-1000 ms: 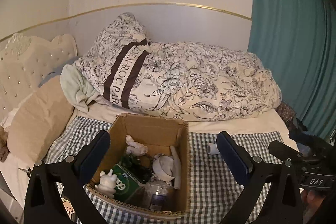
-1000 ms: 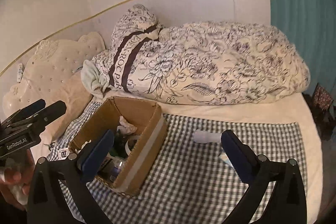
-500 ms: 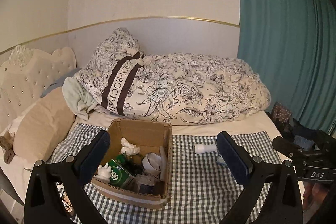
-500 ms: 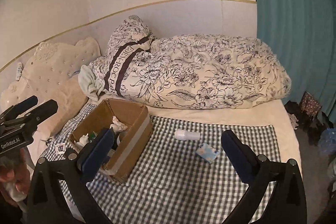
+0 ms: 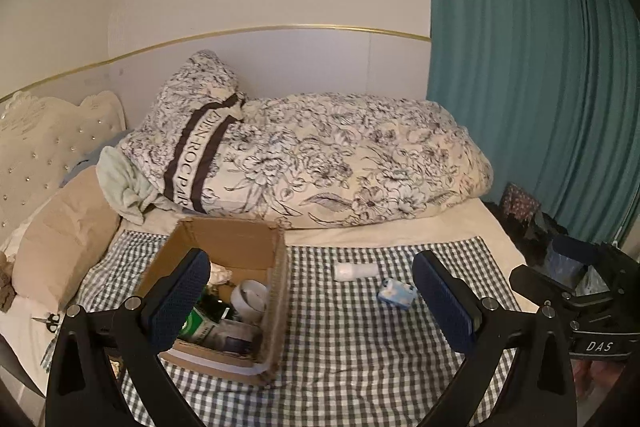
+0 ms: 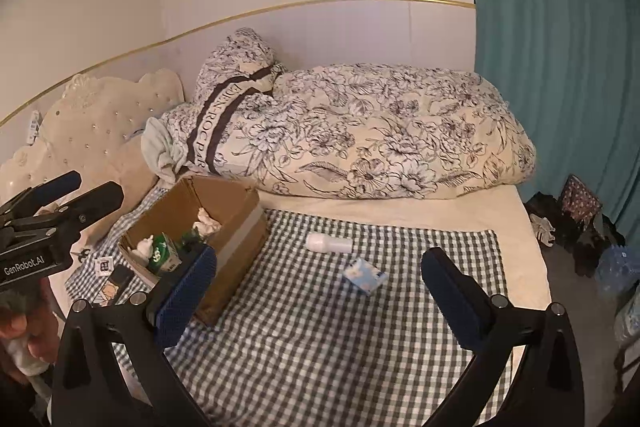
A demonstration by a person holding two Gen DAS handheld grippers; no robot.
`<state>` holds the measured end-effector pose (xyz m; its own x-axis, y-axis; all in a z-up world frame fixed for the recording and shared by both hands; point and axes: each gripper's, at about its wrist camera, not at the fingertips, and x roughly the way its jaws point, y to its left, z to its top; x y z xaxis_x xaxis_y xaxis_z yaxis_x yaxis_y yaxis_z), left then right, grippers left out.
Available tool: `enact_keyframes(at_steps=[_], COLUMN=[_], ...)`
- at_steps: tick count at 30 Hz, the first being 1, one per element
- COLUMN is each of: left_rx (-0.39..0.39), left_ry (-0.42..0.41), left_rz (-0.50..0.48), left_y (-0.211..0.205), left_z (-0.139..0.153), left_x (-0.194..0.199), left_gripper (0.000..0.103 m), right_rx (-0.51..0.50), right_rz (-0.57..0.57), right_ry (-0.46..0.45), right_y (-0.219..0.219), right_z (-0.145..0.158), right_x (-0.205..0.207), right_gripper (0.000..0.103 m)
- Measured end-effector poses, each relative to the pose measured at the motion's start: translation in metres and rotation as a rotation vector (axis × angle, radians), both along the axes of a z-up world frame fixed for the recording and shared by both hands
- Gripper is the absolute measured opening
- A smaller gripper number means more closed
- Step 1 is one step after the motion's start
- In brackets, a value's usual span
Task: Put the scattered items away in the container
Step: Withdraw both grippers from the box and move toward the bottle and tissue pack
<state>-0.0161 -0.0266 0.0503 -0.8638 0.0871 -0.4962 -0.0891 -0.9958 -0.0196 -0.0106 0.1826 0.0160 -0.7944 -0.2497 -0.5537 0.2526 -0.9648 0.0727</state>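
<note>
Hovering spread and empty above the checked cloth (image 6: 320, 339) on the bed, the right gripper (image 6: 316, 291) has the blue packet (image 6: 364, 275) almost dead ahead, between its fingers' lines and nearest of the loose things. Just beyond the packet lies the white bottle (image 6: 329, 243) on its side, long axis running left-right across the approach, cap end toward the cardboard box (image 6: 236, 227). The left gripper (image 5: 310, 301), likewise spread with nothing in it, sits over the box's near corner, so both strays lie to its right. By my judgement the right gripper is nearer; the box, already part-filled, waits to its left.
</note>
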Motion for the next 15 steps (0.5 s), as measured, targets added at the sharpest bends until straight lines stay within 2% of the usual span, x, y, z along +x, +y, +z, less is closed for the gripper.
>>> enact_keyframes(at_steps=[15], left_rx=[0.008], left_ry=[-0.089], left_rz=[-0.038], left_y=[0.044], left_z=[-0.045], left_x=[-0.047], left_gripper=[0.103], right_rx=[-0.004], right_rz=[-0.073], right_ry=[-0.095], right_y=[0.059], right_z=[-0.05], right_x=[-0.033], right_gripper=[0.103])
